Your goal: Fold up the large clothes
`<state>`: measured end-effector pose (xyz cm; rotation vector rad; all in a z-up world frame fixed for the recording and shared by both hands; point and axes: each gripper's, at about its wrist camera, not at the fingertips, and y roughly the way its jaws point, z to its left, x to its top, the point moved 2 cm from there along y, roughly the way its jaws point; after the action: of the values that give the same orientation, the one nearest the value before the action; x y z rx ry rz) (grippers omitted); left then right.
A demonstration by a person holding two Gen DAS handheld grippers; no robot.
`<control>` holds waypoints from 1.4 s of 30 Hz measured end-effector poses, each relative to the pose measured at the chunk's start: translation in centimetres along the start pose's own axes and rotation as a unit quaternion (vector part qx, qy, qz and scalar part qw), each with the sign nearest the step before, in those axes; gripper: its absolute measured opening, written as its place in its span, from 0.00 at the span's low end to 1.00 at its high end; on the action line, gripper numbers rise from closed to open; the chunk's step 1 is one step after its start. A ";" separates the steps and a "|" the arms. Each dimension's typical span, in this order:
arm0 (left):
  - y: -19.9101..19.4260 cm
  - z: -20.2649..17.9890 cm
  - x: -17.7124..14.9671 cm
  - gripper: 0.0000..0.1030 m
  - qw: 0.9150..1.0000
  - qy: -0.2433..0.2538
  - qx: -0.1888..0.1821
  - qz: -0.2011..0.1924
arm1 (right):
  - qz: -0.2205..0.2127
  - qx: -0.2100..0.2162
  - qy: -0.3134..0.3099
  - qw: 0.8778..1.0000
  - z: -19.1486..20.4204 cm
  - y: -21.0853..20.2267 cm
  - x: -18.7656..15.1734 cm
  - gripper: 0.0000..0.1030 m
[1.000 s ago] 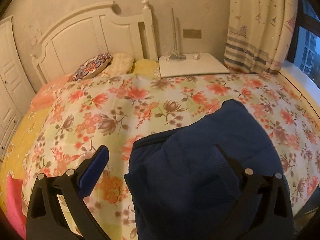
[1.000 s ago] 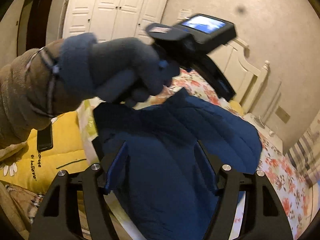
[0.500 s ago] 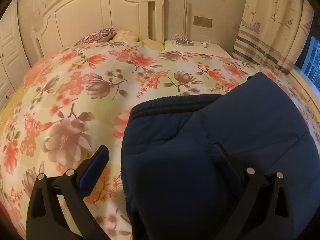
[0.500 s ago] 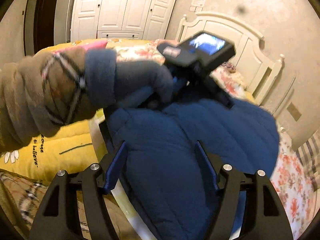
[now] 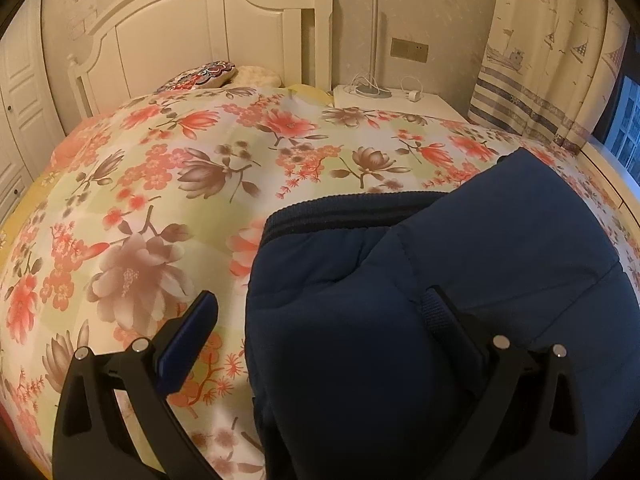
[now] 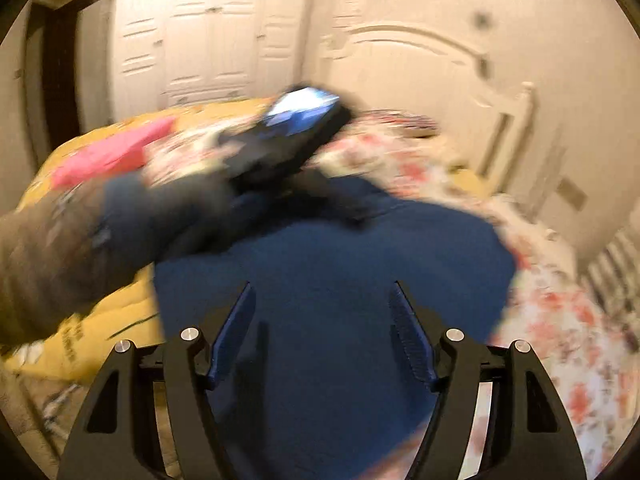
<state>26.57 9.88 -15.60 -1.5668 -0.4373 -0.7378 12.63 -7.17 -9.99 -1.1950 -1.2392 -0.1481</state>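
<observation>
A dark blue padded jacket (image 5: 420, 304) lies folded on the floral bedspread (image 5: 160, 184), at the lower right of the left wrist view. My left gripper (image 5: 320, 312) is open, its right finger resting over the jacket and its left finger over the bedspread. In the blurred right wrist view the same jacket (image 6: 340, 264) fills the middle. My right gripper (image 6: 322, 304) is open above it, holding nothing. The gloved left hand with the other gripper (image 6: 280, 148) reaches over the jacket's far edge.
A white headboard (image 5: 208, 40) stands at the far end with two pillows (image 5: 200, 76). A white nightstand (image 5: 396, 100) with a lamp stands beside it. A curtain (image 5: 552, 48) hangs at right. A yellow blanket (image 6: 92, 328) and white wardrobe (image 6: 200, 40) lie to the left.
My left gripper has moved forward and lower over the jacket's near part. My right gripper has swung, blurring its view, and the gloved hand has dropped toward the jacket's far edge.
</observation>
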 end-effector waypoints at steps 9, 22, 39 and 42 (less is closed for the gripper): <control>0.0 0.1 0.1 0.98 1.000 -0.005 0.003 0.003 | 0.066 0.045 0.123 0.989 -11.1 8.9 0.7 0.68; 0.7 1.0 0.1 0.98 1.000 -0.021 -0.010 0.016 | 0.120 0.019 0.168 0.978 -17.1 17.8 2.2 0.79; -10.9 -2.0 2.8 0.98 0.997 0.015 0.020 -0.078 | 0.017 0.007 0.118 0.993 -10.4 4.5 4.9 0.79; -10.4 -3.9 -0.3 0.98 0.997 0.052 0.033 -0.043 | 0.019 -0.004 0.062 0.998 -6.7 2.4 4.0 0.80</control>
<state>18.70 7.60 -8.14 -1.4469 -0.4493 -0.8585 20.05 -9.18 -7.30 -1.1983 -1.1082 -0.1963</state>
